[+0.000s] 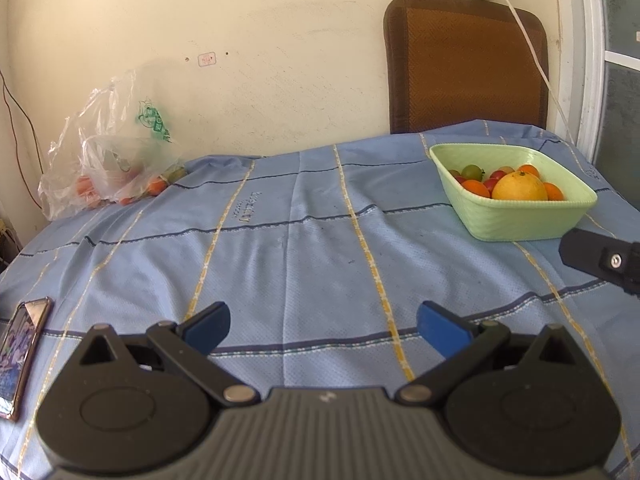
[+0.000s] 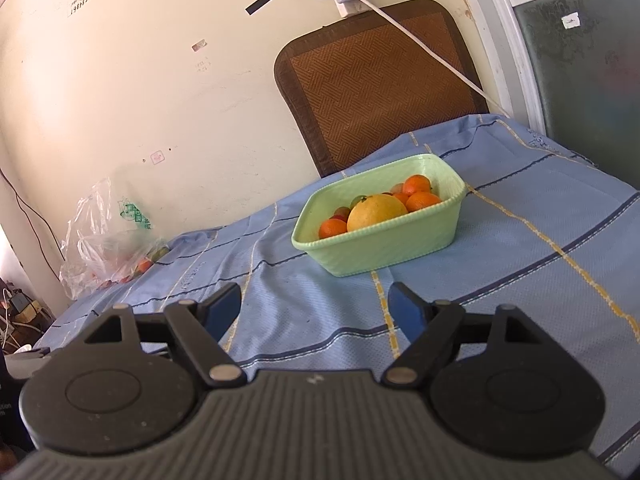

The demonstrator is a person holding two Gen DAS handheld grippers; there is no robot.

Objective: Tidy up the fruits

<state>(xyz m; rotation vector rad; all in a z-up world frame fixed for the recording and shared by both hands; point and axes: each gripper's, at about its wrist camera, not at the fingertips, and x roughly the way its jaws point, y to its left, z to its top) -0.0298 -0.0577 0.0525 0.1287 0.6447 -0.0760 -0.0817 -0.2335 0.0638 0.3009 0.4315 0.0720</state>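
1. Table (image 1: 320,240) draped in a light blue cloth (image 2: 520,280) with dark blue and yellow stripes, set against a cream wall.
2. Pale green basket (image 1: 520,220) standing on the cloth toward the far right, filled with fruit.
3. Clear plastic bag (image 1: 108,160) slumped at the far left edge by the wall, small orange fruit inside.
4. Phone (image 1: 20,352) lying flat at the near left edge, screen up.

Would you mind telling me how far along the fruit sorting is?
Done: the green basket already holds a big yellow orange and several small fruits. In hand: nothing; the left gripper and right gripper are both open and empty. Left: a few fruits remain in the plastic bag by the wall.
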